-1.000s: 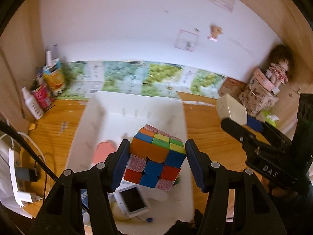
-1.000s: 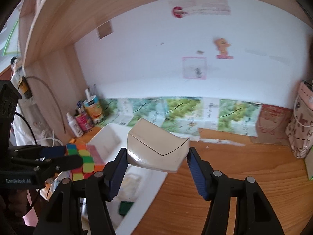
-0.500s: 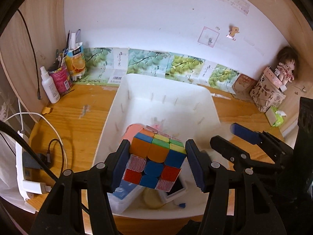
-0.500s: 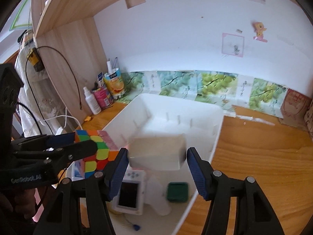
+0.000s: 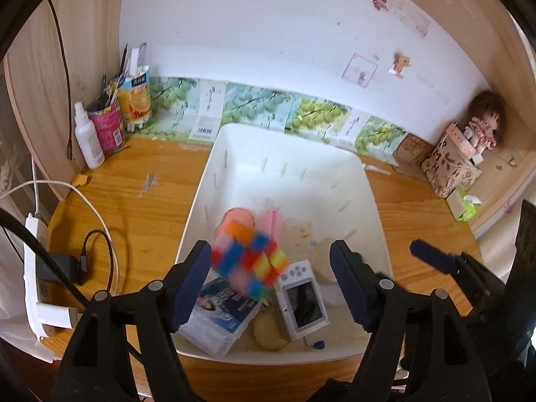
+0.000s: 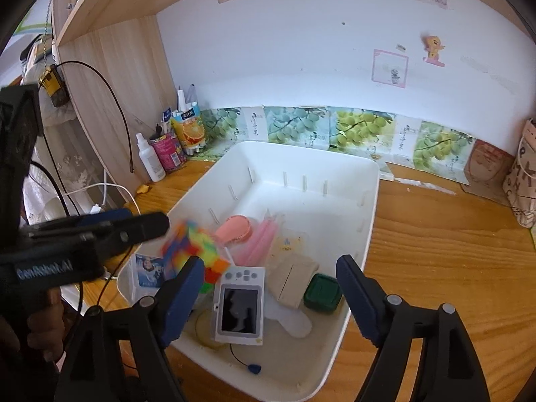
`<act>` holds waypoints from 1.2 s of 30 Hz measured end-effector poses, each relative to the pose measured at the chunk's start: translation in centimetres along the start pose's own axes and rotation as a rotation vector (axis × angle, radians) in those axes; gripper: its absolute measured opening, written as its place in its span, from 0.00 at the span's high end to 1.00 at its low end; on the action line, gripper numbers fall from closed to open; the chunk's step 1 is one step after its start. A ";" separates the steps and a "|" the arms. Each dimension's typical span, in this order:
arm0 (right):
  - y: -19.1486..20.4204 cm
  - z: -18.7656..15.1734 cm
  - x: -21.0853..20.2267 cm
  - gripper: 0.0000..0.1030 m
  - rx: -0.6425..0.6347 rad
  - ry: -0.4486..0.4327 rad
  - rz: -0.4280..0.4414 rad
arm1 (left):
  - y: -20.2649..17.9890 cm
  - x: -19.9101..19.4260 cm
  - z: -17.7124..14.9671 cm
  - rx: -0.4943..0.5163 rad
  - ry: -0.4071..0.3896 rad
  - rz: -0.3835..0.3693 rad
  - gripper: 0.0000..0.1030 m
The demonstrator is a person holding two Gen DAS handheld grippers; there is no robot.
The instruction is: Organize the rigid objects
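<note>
Cube (image 5: 249, 259), multicoloured, blurred: it is out of my left tongs (image 5: 271, 279), whose jaws are opening, and is dropping into the white bin (image 5: 201, 194) on the table (image 5: 134, 207). A moment ago it was clamped between those pads. Right tongs (image 6: 271, 296) are likewise opening, nothing between them; the beige block (image 6: 293, 276) they carried a second ago now lies on the bin floor, just beside the green box (image 6: 323, 293) and the white handheld console (image 6: 239, 305). Judgement: both items count as sorted once the cube settles. It may bounce off the console or the clear case (image 5: 217, 315).
</note>
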State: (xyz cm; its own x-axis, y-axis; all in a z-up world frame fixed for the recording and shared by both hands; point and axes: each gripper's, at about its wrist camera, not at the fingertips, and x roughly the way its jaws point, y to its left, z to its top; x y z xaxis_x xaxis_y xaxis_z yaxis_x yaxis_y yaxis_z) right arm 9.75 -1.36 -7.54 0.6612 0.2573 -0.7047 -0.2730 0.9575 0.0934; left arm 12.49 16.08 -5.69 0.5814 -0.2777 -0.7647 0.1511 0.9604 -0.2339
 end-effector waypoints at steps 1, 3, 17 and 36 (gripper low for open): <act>-0.1 -0.1 -0.2 0.21 -0.001 0.008 -0.009 | -0.3 -0.1 0.0 0.001 -0.004 -0.004 0.24; -0.4 -0.3 -0.8 0.21 0.002 0.016 -0.020 | -0.7 -0.3 0.1 -0.002 -0.013 -0.007 0.22; -6.3 -3.1 -6.9 0.00 0.089 0.026 -0.064 | -7.1 -1.5 -2.3 -0.037 0.030 0.071 0.18; -12.7 -7.4 -10.2 0.00 0.269 0.160 0.055 | -14.1 -2.6 -5.9 0.026 0.128 0.263 0.01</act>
State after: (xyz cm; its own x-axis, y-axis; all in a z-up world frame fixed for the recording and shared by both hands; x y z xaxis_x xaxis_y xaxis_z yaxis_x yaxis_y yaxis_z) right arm 1.33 -17.13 -6.77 0.5263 0.3063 -0.7932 -0.0967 0.9484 0.3021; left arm 4.11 3.12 -3.93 0.4979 -0.0178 -0.8671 0.0303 0.9995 -0.0031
